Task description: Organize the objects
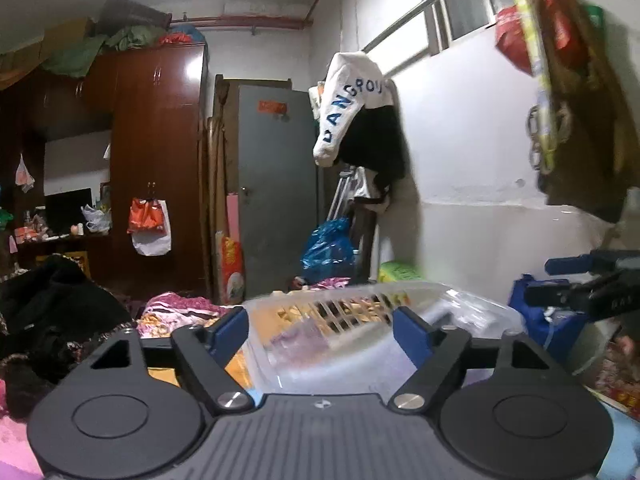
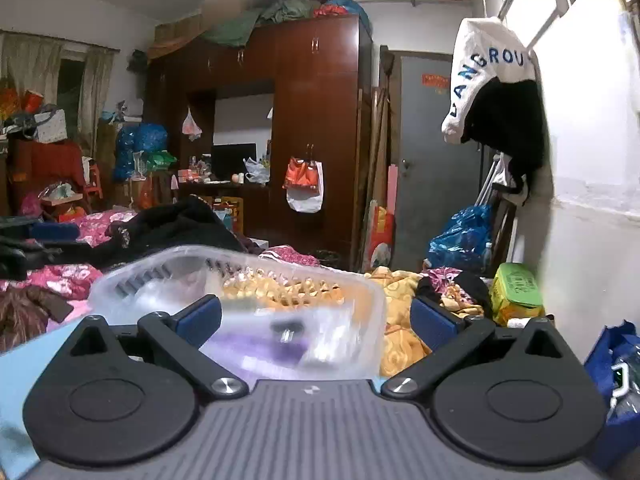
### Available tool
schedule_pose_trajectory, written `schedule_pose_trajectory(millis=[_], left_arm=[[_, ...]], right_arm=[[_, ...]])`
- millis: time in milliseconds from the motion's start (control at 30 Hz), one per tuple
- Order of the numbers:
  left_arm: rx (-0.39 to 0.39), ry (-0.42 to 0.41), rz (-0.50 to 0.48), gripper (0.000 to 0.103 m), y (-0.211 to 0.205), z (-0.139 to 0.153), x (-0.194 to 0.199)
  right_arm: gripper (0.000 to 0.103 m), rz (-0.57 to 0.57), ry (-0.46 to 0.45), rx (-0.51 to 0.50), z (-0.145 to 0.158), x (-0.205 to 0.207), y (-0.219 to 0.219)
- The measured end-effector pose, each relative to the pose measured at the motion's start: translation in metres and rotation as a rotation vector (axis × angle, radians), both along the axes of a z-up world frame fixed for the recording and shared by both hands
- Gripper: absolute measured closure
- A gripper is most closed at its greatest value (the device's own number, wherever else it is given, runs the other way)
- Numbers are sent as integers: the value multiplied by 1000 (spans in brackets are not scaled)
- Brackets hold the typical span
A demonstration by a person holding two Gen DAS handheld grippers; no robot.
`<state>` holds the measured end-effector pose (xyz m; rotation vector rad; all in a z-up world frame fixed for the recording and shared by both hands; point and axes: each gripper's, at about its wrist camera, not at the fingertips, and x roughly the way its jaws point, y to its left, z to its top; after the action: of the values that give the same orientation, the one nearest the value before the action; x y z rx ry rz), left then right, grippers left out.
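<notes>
Both the left gripper (image 1: 320, 330) and the right gripper (image 2: 316, 316) stand released around the clear basket (image 1: 360, 320) on the bed; uneven closing risks tipping it, spilling contents.

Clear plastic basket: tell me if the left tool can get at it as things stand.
Probably yes. The clear plastic basket already sits between the spread fingers of the left tool, with nothing in front of it; whether the pads touch it is unclear.

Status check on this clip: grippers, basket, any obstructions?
Left gripper open. Right gripper open. Clear plastic basket between both sets of fingers, ungripped. Bedding clutter behind.
</notes>
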<state>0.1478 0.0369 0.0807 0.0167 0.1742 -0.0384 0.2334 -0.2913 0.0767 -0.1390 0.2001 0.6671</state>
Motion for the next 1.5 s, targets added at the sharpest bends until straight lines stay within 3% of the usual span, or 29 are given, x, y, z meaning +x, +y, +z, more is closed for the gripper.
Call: schedule_pose_trajectory(millis=[100,200,267,400,533,633,767,900,1000,1100,1200,1233,1267,1500], left_arm=[[27,40,-14,20,-9,-22,-15],[54,110,-4,20,-14,-42,-8],[39,147,-4,20,-14,-53,1],[-24,220,-9,20,-11,-71,19],[-29,283,3,20,-16,-88,35],[-16,311,1,18,-20,-94,42],[-23,310,-26,6,-26,-95,42],[-33,351,-20,6,-32,-97,51],[-43,395,-12,6,-39,-100,64],[-38,431,15,6,-43,-103,71],[-50,445,46,11,-41,-105,73],[-53,451,60,20,-39,-105,74],[-58,460,62,29,-37,-106,74],[-78,400,13,30,-32,-102,60]], right_arm=[[0,-7,30,29,-23,-20,-14],[0,-13,129,25,-45,-16,-14],[0,-4,187,18,-57,-12,-9],[0,-16,219,-19,-72,-1,7],[0,-24,259,-20,-80,8,13],[0,-37,298,-22,-84,15,15],[0,-54,357,-24,-98,9,9],[0,-65,371,-18,-100,10,6],[6,-75,376,-26,-101,9,6],[19,-83,376,-42,-101,9,9],[48,-90,390,-49,-103,10,9],[58,-85,393,-41,-103,9,8],[57,-79,393,-30,-103,9,7],[59,-52,337,41,-100,-3,-3]])
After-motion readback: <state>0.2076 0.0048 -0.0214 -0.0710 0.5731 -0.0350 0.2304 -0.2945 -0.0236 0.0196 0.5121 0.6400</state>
